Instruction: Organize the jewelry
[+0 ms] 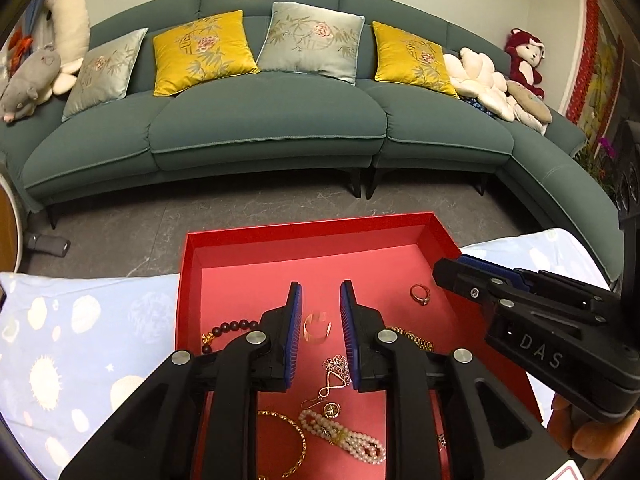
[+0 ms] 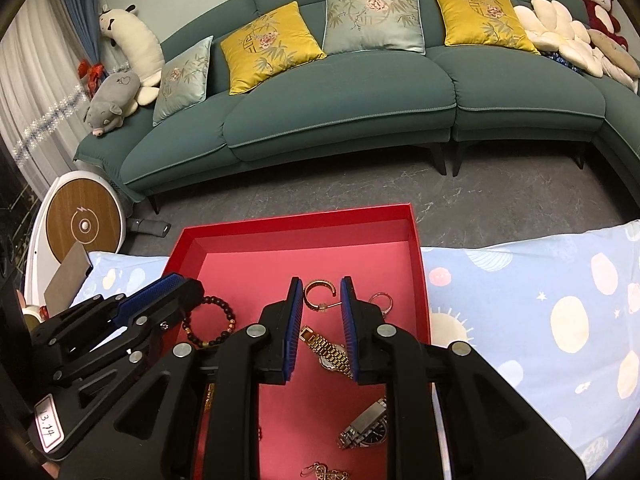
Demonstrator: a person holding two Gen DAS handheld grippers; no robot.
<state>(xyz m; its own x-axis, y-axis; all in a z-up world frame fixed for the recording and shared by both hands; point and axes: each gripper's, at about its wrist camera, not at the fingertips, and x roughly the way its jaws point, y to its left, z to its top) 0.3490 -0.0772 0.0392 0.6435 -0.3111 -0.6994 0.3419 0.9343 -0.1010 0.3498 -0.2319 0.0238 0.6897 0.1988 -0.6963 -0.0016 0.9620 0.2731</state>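
Both tools hover over the red tray (image 1: 188, 264), which sits on a blue patterned cloth (image 1: 80, 332) with all the jewelry loose on its floor, so sorting seems at an early step. The left tool (image 1: 320, 300) is spread and empty, a small clear cuff (image 1: 317, 326) showing between its fingers; the right tool (image 2: 320, 296) is also spread and empty, a gold hoop (image 2: 319, 290) between its fingers. Next, each likely needs to drop and close squarely on its piece. Crowding is the hazard: a gold watch (image 2: 328, 350), ring (image 1: 420, 294), bead bracelet (image 2: 208, 322), pearls (image 1: 344, 436) and steel watch (image 2: 366, 428) lie near, and the tools sit just beside each other.
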